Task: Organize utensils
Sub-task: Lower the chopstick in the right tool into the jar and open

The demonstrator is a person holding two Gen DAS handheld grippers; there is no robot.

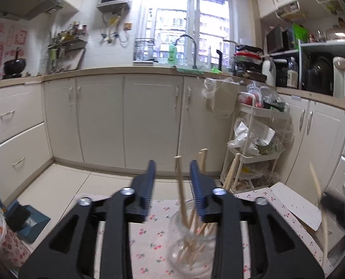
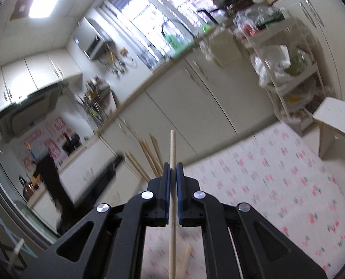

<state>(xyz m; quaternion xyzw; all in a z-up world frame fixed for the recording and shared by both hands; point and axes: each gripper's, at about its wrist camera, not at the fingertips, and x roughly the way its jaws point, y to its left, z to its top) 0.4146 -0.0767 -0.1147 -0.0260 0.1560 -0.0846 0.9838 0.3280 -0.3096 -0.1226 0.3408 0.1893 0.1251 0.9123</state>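
A clear glass jar point(image 1: 191, 251) stands on a table with a cherry-print cloth point(image 1: 149, 232) and holds several wooden chopsticks point(image 1: 180, 186) leaning upright. My left gripper point(image 1: 172, 165) hovers just over the jar with its blue pads apart. One chopstick rises through the gap, and neither pad presses on it. My right gripper point(image 2: 172, 165) is shut on a single chopstick point(image 2: 172, 144), held upright and raised above the cloth point(image 2: 265, 174). That chopstick point(image 1: 316, 181) also shows blurred at the right edge of the left wrist view. The jar's chopsticks point(image 2: 149, 158) appear left of my right gripper.
Cream kitchen cabinets point(image 1: 149, 116) run along the back under a counter with a sink. A white rolling cart point(image 1: 253, 139) full of bags stands at the right. A white board point(image 1: 295, 204) lies at the table's far right corner. A blue dustpan point(image 1: 28, 218) sits on the floor at left.
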